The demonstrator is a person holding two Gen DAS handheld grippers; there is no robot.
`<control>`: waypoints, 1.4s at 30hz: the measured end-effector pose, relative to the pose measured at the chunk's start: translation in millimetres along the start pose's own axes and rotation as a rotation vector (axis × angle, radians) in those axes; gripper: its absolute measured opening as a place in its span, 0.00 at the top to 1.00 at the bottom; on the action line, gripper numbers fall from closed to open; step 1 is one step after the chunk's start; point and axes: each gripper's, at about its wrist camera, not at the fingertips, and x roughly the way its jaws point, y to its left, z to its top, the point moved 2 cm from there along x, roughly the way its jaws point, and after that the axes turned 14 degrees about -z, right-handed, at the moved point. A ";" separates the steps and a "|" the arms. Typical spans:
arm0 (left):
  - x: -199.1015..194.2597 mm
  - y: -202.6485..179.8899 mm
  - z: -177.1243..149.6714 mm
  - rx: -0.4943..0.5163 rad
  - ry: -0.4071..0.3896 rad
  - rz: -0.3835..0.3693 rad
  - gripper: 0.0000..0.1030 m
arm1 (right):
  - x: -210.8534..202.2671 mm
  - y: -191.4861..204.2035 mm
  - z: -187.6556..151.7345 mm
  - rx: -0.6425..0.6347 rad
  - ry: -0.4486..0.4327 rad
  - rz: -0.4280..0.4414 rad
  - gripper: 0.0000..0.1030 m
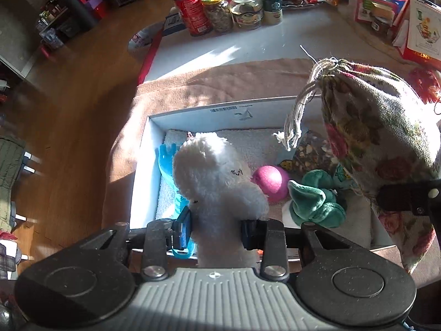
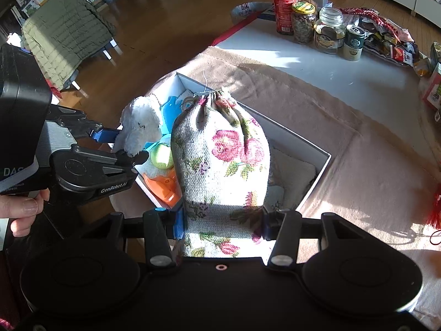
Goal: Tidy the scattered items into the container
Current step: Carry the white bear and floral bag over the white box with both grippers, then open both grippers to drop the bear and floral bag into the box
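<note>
Left gripper (image 1: 217,231) squeezes white plush toy (image 1: 217,176) | right gripper (image 2: 220,220) squeezes flowery bag (image 2: 220,160) | both over box (image 2: 317,171), ready to drop in.

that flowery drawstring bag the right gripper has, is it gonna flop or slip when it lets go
The floral drawstring bag looks stuffed and keeps its rounded shape, so probably little flop. Its coarse woven cloth likely grips the right hand-held gripper well. Released over the white box, it may tip onto its side.

Box (image 1: 154,127) sits on cloth (image 1: 220,80) on table; jars (image 1: 234,8) stand behind it. Inside box: ball (image 1: 271,179) center, comb (image 1: 168,165) at left wall, socks (image 1: 317,198) right of ball. Plush (image 1: 217,176) above box's left part, pouch (image 1: 377,143) above right.
</note>
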 end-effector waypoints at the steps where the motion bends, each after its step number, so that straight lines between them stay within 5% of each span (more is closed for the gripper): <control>1: 4.8 3.3 1.4 -0.005 0.004 0.000 0.66 | 5.0 1.7 2.7 0.000 0.005 -0.003 0.52; 11: 39.0 23.4 3.5 -0.064 0.040 -0.035 0.64 | 35.9 7.8 13.0 0.002 0.041 -0.019 0.52; 18: 47.2 24.0 1.5 -0.079 0.064 -0.045 0.54 | 38.6 0.3 15.7 0.041 0.041 -0.022 0.48; 32: 23.9 5.4 -6.1 -0.057 0.058 -0.008 0.49 | 11.2 -10.9 10.7 0.041 -0.009 -0.016 0.48; 42: -8.1 -47.4 -12.3 0.002 0.033 -0.012 0.46 | -15.1 -35.9 -19.2 0.082 -0.017 -0.017 0.48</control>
